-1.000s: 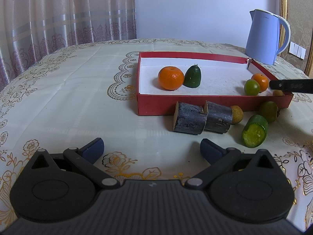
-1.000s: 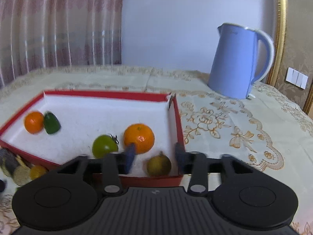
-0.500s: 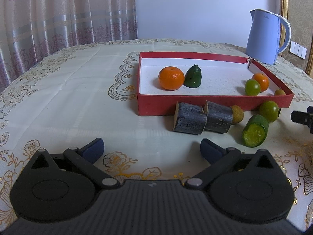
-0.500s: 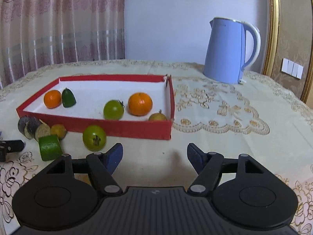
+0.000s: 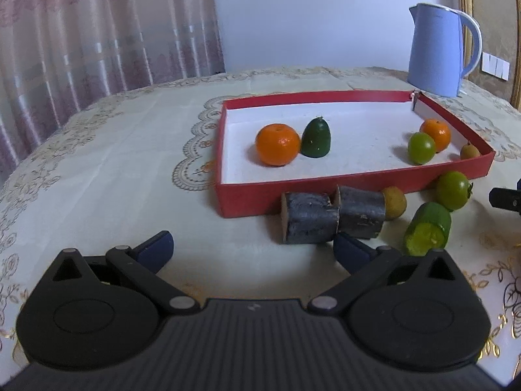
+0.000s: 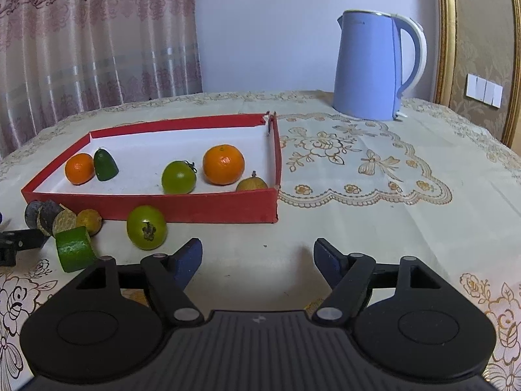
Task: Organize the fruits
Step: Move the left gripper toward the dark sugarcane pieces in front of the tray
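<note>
A red tray (image 5: 342,185) (image 6: 195,207) with a white floor holds two oranges (image 5: 277,145) (image 6: 223,164), a dark green fruit piece (image 5: 316,137), a green tomato (image 6: 178,177) and a small brown fruit (image 6: 252,184). In front of it on the cloth lie two dark cane pieces (image 5: 309,216), a yellow-brown fruit (image 5: 394,202), a cut cucumber piece (image 5: 428,229) (image 6: 73,249) and a green tomato (image 5: 453,190) (image 6: 146,227). My left gripper (image 5: 252,249) is open and empty, just before the cane pieces. My right gripper (image 6: 257,260) is open and empty, right of the loose tomato.
A blue electric kettle (image 6: 374,65) (image 5: 436,50) stands behind the tray at the right. The round table has a cream embroidered cloth (image 6: 374,179). Curtains (image 5: 97,32) hang behind at the left. The right gripper's tip shows at the left wrist view's right edge (image 5: 506,197).
My right gripper has let go of the small brown fruit in the tray's near right corner, opened, and drawn back out of the tray. My left gripper has moved slightly forward toward the cane pieces.
</note>
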Demonstrator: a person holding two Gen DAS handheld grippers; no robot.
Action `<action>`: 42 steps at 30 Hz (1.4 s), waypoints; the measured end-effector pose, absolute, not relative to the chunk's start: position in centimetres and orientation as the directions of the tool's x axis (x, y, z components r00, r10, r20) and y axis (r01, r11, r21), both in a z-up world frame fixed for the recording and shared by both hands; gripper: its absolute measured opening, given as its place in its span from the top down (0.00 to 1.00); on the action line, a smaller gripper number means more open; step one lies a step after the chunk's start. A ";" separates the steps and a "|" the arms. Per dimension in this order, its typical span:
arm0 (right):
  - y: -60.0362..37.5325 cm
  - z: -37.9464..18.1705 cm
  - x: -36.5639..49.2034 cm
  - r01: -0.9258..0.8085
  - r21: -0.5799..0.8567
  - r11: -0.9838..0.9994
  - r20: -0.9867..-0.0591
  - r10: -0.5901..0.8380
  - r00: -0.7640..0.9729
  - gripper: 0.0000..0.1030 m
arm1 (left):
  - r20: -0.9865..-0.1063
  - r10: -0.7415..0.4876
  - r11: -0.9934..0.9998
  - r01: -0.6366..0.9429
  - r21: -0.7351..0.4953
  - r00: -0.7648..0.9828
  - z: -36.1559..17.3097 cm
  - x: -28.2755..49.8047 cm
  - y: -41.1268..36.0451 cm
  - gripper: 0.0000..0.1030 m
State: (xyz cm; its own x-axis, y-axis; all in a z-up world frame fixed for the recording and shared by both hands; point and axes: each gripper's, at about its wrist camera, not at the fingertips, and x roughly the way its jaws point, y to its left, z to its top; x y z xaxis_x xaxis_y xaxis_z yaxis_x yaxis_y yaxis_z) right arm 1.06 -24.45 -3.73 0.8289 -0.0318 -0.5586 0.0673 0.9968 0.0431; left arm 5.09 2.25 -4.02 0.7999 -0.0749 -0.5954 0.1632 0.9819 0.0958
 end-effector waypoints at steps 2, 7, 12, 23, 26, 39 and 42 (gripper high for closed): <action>-24.6 -3.8 1.1 0.071 0.050 0.996 -0.560 -0.031 0.828 0.26 | -0.601 -0.082 0.980 0.175 0.098 0.795 -4.1 5.4 2.3 0.00; -25.2 -4.0 1.4 0.085 0.078 0.993 -0.580 -0.024 0.814 0.21 | -0.633 -0.133 0.978 0.206 0.042 0.762 -4.1 6.4 2.9 0.00; -25.7 -4.0 1.2 0.105 0.102 0.989 -0.576 -0.028 0.817 0.21 | -0.630 -0.159 0.972 0.231 0.033 0.760 -4.1 6.2 2.9 0.03; -25.7 -4.0 1.3 0.110 0.105 0.988 -0.581 -0.029 0.813 0.19 | -0.621 -0.118 0.984 0.175 0.032 0.775 -3.9 5.7 2.4 0.05; -25.7 -4.0 1.3 0.111 0.105 0.988 -0.581 -0.030 0.814 0.19 | -0.626 -0.103 0.989 0.147 0.020 0.773 -3.9 5.6 2.1 0.05; -26.0 -4.0 1.1 0.117 0.126 0.985 -0.573 -0.024 0.819 0.18 | -0.587 -0.075 0.997 0.073 -0.027 0.806 -2.8 5.0 3.6 0.02; -26.1 -4.0 1.1 0.119 0.127 0.985 -0.573 -0.025 0.819 0.18 | -0.579 -0.070 0.996 0.084 -0.003 0.812 -2.8 5.1 2.7 0.02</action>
